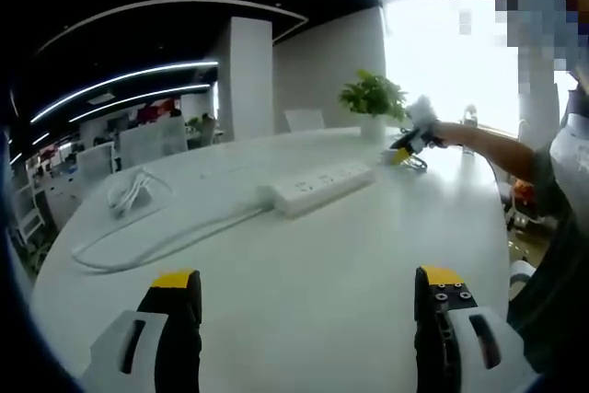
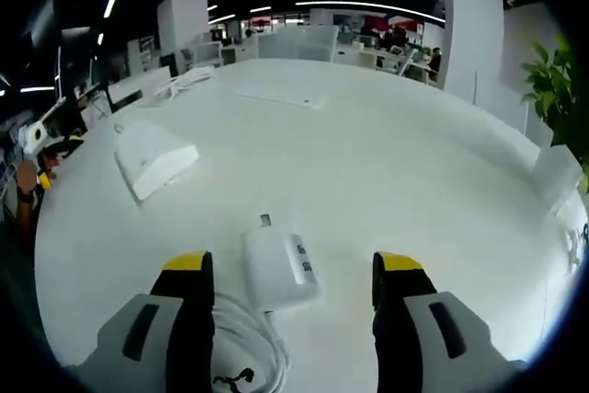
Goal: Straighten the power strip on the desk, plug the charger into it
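A long white power strip (image 1: 317, 186) lies at an angle on the white desk (image 1: 304, 264), its cable (image 1: 156, 246) curving off to the left. My left gripper (image 1: 308, 296) hovers open over bare desk in front of it. My right gripper (image 1: 409, 144), held by a person's arm, is beyond the strip's far end. In the right gripper view, a white charger (image 2: 276, 269) lies on the desk between the open jaws of the right gripper (image 2: 294, 273), untouched. Its coiled cable (image 2: 248, 342) lies beside the left jaw. The power strip (image 2: 152, 158) sits ahead to the left.
A potted plant (image 1: 373, 98) stands at the desk's far edge, near the right gripper. A loose bundle of white cable (image 1: 129, 190) lies at the left. A flat white object (image 2: 276, 94) rests farther across the desk. Office chairs and desks lie beyond.
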